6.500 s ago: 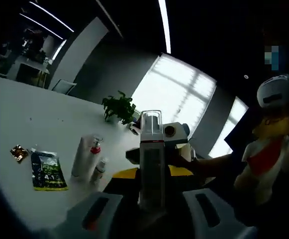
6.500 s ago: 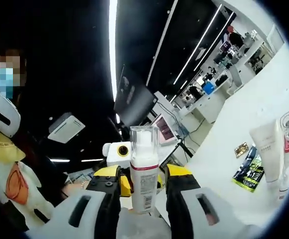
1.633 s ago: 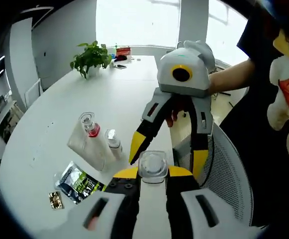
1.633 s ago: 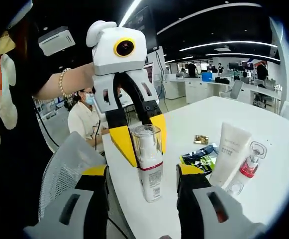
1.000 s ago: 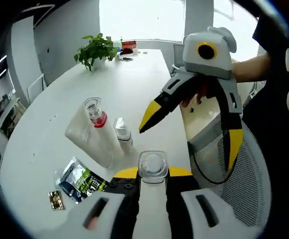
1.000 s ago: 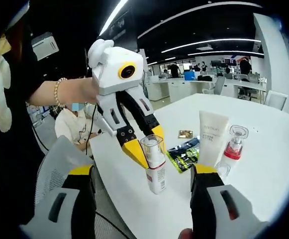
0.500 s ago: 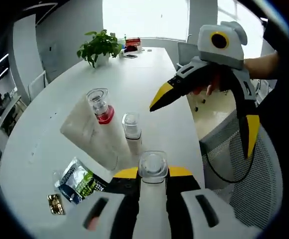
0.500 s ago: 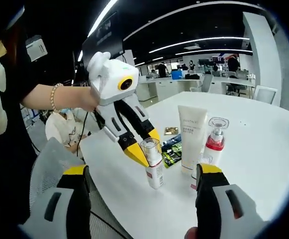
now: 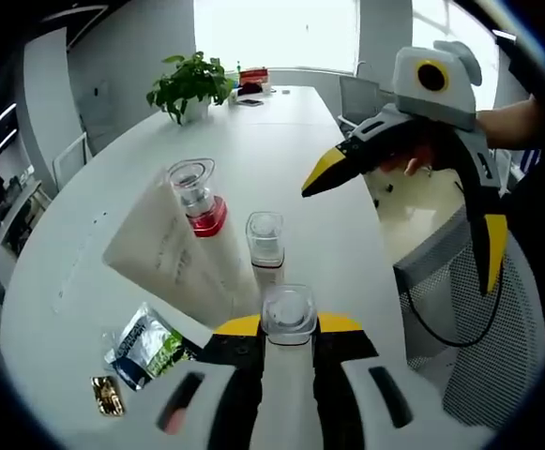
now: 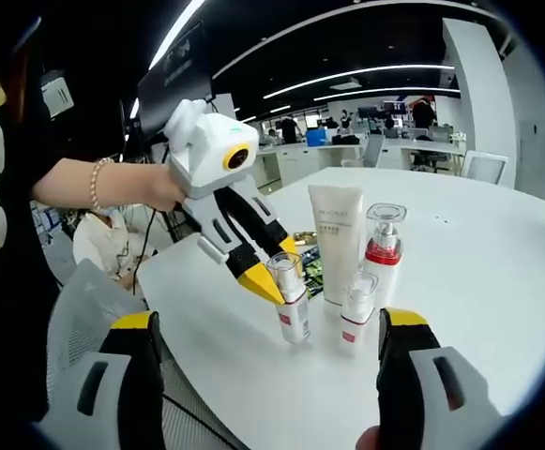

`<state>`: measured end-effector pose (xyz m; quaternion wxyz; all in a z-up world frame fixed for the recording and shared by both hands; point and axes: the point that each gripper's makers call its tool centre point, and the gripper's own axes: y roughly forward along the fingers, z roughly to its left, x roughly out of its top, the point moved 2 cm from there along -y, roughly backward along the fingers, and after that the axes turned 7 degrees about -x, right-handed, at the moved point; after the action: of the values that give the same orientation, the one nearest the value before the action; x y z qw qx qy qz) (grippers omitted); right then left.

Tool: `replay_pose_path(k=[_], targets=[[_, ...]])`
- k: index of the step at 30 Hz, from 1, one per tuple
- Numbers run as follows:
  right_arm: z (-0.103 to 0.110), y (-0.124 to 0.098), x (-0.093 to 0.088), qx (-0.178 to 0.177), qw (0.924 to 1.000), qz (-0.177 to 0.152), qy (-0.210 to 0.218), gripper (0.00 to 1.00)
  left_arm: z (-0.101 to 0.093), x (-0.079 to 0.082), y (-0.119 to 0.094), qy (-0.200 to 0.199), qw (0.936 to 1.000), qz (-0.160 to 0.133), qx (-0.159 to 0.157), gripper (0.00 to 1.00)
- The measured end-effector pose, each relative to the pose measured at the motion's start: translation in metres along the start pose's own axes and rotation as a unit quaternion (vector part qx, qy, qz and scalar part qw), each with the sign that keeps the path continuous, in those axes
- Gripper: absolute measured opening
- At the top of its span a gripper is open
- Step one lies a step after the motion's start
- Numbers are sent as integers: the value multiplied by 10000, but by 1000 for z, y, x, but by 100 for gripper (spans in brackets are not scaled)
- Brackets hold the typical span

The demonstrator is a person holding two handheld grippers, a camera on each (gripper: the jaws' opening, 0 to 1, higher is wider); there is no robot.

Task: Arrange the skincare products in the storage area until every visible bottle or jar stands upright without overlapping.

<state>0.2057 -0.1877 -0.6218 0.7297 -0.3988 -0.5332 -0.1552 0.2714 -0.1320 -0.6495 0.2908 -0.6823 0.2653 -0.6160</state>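
my right hand-held gripper [image 10: 267, 398] has let go, jaws now wide apart. left hand-held gripper [image 10: 270, 274] stays clamped on the pump bottle [image 10: 288, 302], upright on the worktop [image 10: 497, 272] beside small bottle [image 10: 356, 309], tube [image 10: 334, 242]. nearly placed, i judge.

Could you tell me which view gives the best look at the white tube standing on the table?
The right gripper view: the white tube stands upright and whole there, behind the small bottles, its printed face toward the camera. In the left gripper view the tube looks slanted, with the red-collared pump bottle covering part of it.
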Motion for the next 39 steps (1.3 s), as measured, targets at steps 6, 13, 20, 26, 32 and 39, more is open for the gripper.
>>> replay_pose_path(k=[6,13,20,26,32,39], targets=[[-6,0,-5,-105,9999,17,50,99,4,2,5,79,9999,48,45,24],[-9,-1,-8,-171,9998,33,123,99,14,2,12,182,9997,134,93,24],[-8,-3,-10,-162,9998,59,108,99,16,2,16,197,9996,129,134,24],[-9,-4,-12,-207,9996,49,190,99,17,3,20,162,9997,96,145,24],[-11,-6,-14,-232,9995,63,216,99,19,5,24,147,9998,42,124,24],[-12,-6,-14,-260,9994,68,240,99,20,8,27,172,9998,22,104,24]])
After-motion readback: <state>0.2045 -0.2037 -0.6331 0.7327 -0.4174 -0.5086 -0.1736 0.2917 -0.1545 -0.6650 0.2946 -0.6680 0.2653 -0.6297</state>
